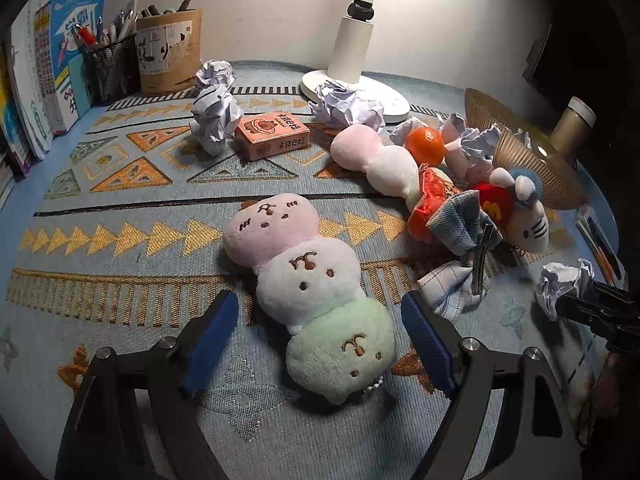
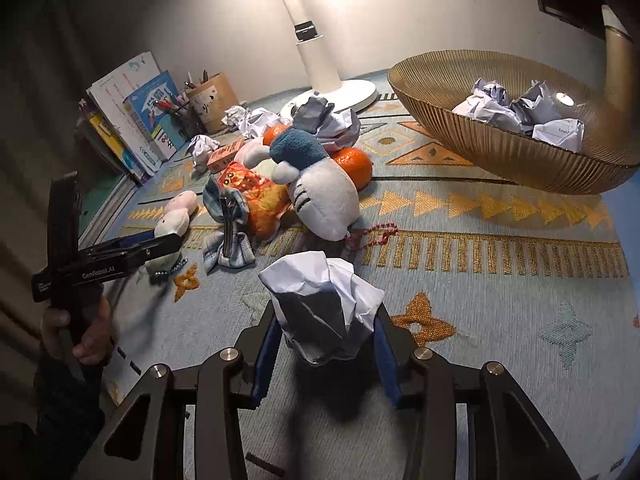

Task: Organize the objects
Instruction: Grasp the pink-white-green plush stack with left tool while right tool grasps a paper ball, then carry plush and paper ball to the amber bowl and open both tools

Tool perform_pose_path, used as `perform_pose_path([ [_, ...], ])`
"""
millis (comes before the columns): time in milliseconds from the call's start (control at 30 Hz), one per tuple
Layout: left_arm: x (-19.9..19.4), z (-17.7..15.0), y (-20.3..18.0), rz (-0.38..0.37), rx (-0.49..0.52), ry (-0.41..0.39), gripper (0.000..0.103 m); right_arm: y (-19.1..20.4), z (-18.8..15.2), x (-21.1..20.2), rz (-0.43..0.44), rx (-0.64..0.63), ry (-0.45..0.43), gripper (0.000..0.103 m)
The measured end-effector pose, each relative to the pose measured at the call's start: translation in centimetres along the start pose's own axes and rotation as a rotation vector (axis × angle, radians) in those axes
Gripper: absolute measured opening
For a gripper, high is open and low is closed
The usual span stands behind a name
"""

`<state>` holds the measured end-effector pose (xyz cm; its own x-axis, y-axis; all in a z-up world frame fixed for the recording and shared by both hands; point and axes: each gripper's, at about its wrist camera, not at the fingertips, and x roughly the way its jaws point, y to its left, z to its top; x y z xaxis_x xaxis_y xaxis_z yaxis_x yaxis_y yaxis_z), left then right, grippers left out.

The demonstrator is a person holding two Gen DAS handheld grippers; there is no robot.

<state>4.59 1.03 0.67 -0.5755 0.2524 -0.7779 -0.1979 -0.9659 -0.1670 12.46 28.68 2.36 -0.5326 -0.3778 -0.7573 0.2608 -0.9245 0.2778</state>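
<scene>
A pink, white and green dango plush (image 1: 316,292) lies on the patterned cloth (image 1: 120,240). My left gripper (image 1: 320,304) is open, its blue pads (image 1: 212,336) either side of the plush's green end with a gap on each side. In the right wrist view the left gripper (image 2: 152,242) reaches over that plush (image 2: 176,216). My right gripper (image 2: 326,320) is shut on a crumpled paper ball (image 2: 324,304), held just above the cloth. The same ball (image 1: 564,284) shows at the right edge of the left wrist view, in the right gripper (image 1: 560,306).
A ribbed gold bowl (image 2: 500,148) holding crumpled papers stands at the right. In the middle lie a cat plush (image 2: 324,196), oranges (image 2: 354,162), a snack packet (image 2: 256,192), a plaid bow clip (image 2: 228,232), a second dango plush (image 1: 372,152), a pink box (image 1: 272,134) and paper balls (image 1: 216,116). Lamp base (image 1: 352,80), pen cups (image 1: 170,52) and books (image 1: 60,60) line the back.
</scene>
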Motion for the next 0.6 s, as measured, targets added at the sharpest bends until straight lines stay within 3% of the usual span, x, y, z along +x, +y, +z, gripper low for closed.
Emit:
perform_pose_path([
  [100,0.1,-0.1,-0.4,0.034,0.015,0.004,0.083,-0.2,-0.3,0.4,-0.009,-0.001,0.019,0.046],
  [167,0.2,-0.2,-0.6,0.041,0.02,0.013,0.083,0.0,-0.5,0.2,-0.008,-0.015,0.021,0.06],
  [233,0.2,-0.3,-0.9,0.036,0.02,0.016,0.083,0.5,-0.5,-0.4,-0.037,-0.037,-0.002,0.067],
  [500,0.1,-0.5,-1.1,0.073,0.005,0.005,0.083,0.4,0.0,-0.1,-0.079,-0.032,-0.011,0.067],
  [567,0.0,-0.6,-1.1,0.076,0.001,-0.005,0.081,0.6,-0.1,-0.1,-0.086,-0.046,-0.018,0.049],
  [600,0.0,-0.6,-1.1,0.071,0.002,-0.005,0.079,0.9,-0.2,-0.3,-0.1,-0.061,-0.032,0.047],
])
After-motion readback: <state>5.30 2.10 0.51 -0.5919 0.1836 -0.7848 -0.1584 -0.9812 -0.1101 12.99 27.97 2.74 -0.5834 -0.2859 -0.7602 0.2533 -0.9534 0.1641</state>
